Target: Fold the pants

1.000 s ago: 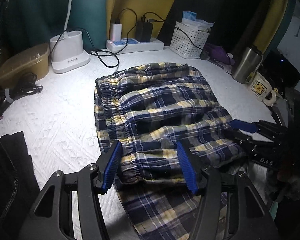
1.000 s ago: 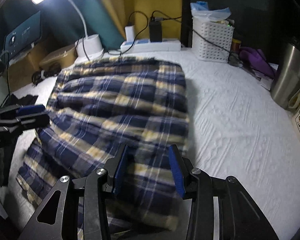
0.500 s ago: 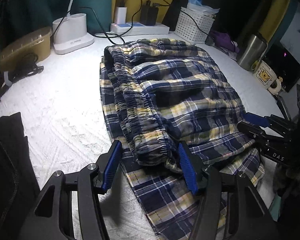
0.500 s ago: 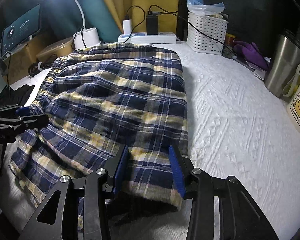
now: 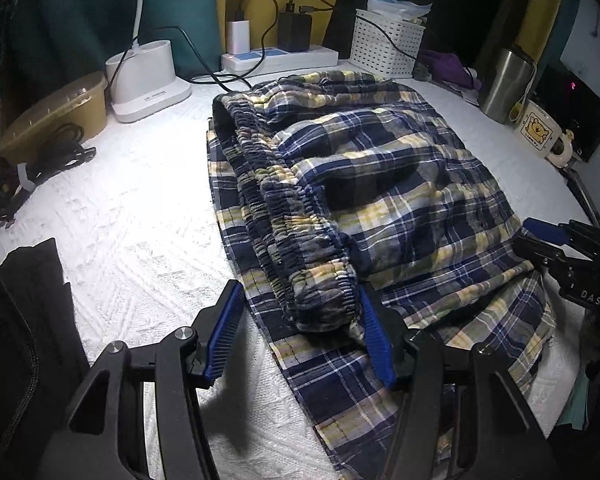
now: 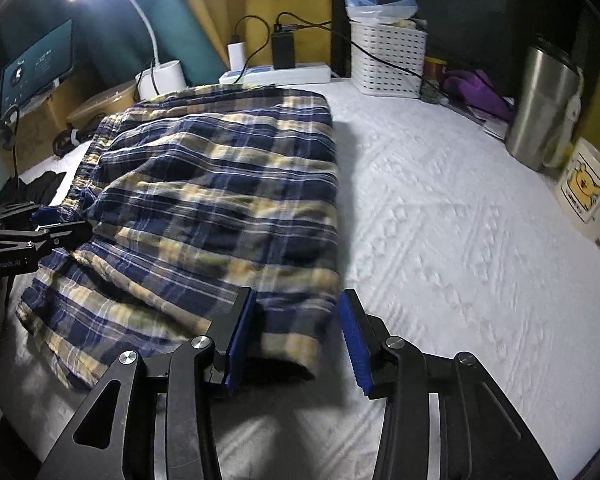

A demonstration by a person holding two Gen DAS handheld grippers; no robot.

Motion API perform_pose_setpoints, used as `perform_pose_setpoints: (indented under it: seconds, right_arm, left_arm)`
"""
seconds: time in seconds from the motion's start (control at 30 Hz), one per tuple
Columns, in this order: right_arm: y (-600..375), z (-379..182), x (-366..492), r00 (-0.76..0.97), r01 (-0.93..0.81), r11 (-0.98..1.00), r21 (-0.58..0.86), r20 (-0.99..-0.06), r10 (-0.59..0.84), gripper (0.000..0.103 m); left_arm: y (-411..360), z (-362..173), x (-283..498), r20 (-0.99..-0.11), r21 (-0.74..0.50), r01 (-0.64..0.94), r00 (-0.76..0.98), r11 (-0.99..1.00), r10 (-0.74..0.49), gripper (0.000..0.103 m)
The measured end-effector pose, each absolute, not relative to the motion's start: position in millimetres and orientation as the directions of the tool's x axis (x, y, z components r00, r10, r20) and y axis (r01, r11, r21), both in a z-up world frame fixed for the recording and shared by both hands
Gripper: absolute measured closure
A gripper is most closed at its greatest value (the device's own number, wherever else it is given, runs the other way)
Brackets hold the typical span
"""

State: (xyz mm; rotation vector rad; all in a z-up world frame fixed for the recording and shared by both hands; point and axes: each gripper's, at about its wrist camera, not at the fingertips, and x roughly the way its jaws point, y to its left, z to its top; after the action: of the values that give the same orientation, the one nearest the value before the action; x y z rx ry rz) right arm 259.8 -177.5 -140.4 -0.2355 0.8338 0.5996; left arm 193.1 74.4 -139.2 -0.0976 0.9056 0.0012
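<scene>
One pair of navy-and-yellow plaid flannel pants (image 5: 380,184), folded over, lies mid-desk on the white textured cover (image 5: 132,240), elastic waistband toward your left gripper (image 5: 300,332). Its jaws stand wide around the waistband's near end, gripping nothing. Your right gripper (image 6: 298,340) has jaws wide, straddling the near folded corner.

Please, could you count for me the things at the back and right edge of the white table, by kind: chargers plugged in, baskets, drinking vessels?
Chargers in the power strip: 2, one white, one black
Baskets: 1, white
Drinking vessels: 2, steel tumbler and bear mug
Total: 5
</scene>
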Motion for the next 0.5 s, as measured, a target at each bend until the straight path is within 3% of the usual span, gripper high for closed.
perform_pose_setpoints:
  seconds: [0.2,0.37,0.5]
  right_arm:
    - [-187.6,-140.9,251.7,0.53,-0.57,0.821,0.025,-0.753,0.391,0.057]
    - [-191.3,-138.4,246.7,0.538,-0.553,0.833,0.013,-0.757,0.369,0.057]
    - [-188.4,-124.4,237.1,0.555,-0.556,0.831,0.014,-0.738,0.384,0.057]
  left_arm:
    - [76.1,-136.9,188.9,-0.777,-0.102,-0.066,0.628,0.993,-0.039,0.045]
    - [63.0,-123.1,175.0,-0.727,0.006,-0.059,0.685,0.998,0.044,0.045]
    - [64.0,-111.8,163.1,-0.714,-0.076,-0.071,0.7,0.995,-0.004,0.045]
